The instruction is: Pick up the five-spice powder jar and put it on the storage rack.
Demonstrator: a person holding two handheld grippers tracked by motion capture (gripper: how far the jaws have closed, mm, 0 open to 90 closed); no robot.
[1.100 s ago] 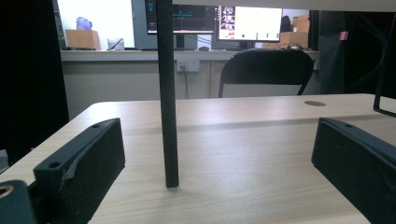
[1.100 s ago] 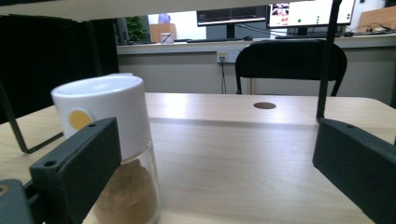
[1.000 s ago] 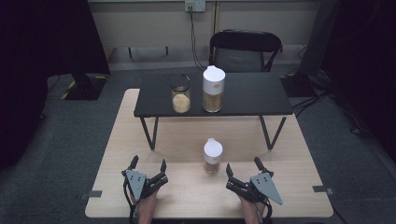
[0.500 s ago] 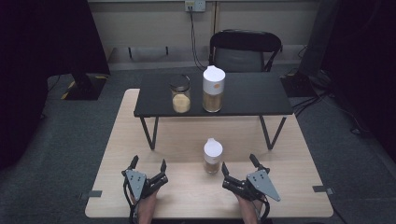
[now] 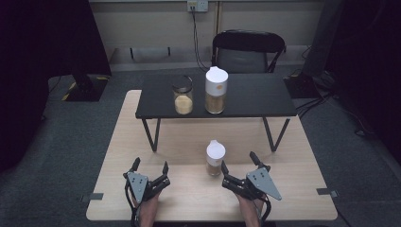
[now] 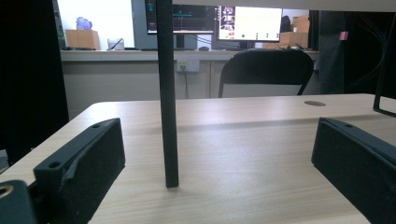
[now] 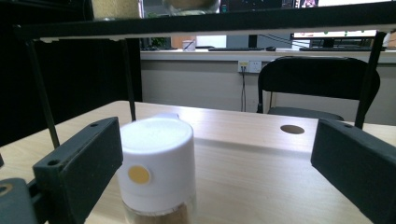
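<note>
**Lining up on the small shaker**

From the high view, I have my right gripper angled toward the small white-capped shaker that stands on the wooden table, just in front of the black shelf. My jaws stand wide apart and hold nothing; the shaker is just beside my left jaw tip, not between them. My left gripper rests near the table's front edge, equally spread and empty, well apart from the shaker, likely parked while the right one works. I count three containers: the small shaker below, and on the shelf a tall white-capped jar beside a shorter glass jar. One chair stands behind.

In the left gripper view, both jaws flank bare tabletop and one shelf leg straight ahead.

In the right gripper view, the shaker sits close against my left jaw, upright, with a yellow dot on its cap; I judge a sideways shift is needed to centre it.
</note>
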